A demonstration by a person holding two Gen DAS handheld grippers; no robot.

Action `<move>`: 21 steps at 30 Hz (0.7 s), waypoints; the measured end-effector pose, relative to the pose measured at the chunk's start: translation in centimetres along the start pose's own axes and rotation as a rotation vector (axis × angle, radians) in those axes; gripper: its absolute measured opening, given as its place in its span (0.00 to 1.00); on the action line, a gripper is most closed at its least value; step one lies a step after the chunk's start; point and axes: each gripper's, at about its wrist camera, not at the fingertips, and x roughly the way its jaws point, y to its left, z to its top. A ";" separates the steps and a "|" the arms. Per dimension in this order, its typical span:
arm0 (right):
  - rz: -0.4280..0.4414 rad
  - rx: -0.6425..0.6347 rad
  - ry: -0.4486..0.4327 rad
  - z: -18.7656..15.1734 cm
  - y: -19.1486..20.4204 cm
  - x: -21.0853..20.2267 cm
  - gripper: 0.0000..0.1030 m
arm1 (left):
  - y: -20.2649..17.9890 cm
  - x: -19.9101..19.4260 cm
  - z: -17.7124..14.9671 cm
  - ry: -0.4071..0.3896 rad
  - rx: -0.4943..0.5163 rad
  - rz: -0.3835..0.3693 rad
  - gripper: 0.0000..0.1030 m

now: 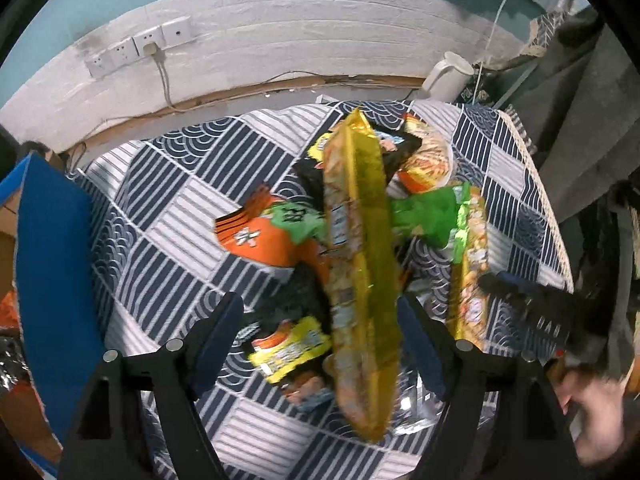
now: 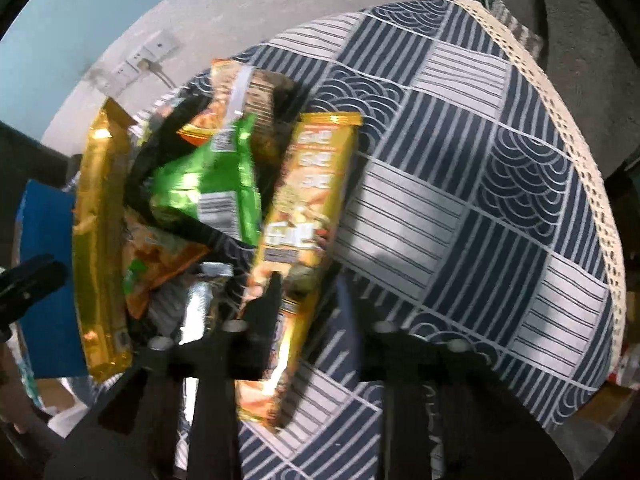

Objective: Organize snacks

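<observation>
With the right claw, clamping a long orange-gold foil snack packet low on its length, pads shut on it, top rising toward twelve o'clock. With the left claw, standing spread wide around a long yellow-gold foil packet; seeing no pad pressing on it, so judging it unheld. Beyond, toward twelve o'clock, finding the heap of mixed snack bags on the navy-and-white patterned tablecloth, with a blue flat panel at nine o'clock. Risks, as judged: dropping the yellow-gold packet askew onto the heap or off the cloth, through slack jaws; crushing the contents through a hard pinch on the right; snagging neighbouring bags, with both claws working close together.
</observation>
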 end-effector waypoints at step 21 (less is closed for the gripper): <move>-0.181 -0.156 0.033 -0.1 0.2 1.7 0.31 | -2.5 4.5 0.6 0.034 0.048 0.024 0.78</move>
